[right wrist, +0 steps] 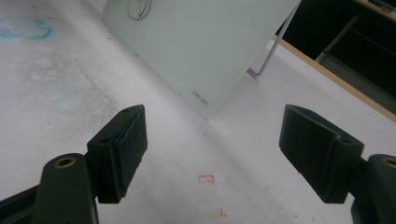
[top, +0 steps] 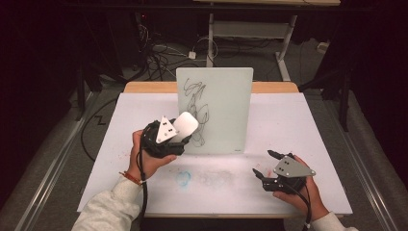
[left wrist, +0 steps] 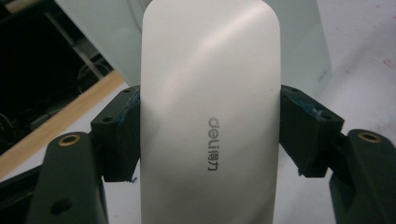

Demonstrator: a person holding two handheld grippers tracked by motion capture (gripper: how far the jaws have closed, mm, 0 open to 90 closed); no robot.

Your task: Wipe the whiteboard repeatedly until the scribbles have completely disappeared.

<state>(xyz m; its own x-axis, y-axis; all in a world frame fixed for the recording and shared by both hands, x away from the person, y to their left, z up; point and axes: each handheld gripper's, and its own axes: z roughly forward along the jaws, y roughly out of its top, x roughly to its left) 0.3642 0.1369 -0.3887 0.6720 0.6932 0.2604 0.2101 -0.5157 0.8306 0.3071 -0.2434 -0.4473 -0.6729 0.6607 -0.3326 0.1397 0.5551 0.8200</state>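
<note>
White tabletop (top: 288,120), dim lab behind | left gripper (top: 179,139) clamps my deli board eraser (top: 185,126) by its long sides, at scribbled whiteboard (top: 226,106) | long axis runs forward toward board | right gripper (top: 264,164) wide, idle | risk: hard press tips propped board

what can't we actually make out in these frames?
- Eraser, left gripper view: its top and bottom ends run off the frame; its wiping face is turned away.
- Scribbles on the whiteboard, high view: the eraser and left gripper cover the lower left part.
- Small print at the board's corner, right gripper view: too small to read.
- Right gripper, high view: its back is covered by the hand.
</note>
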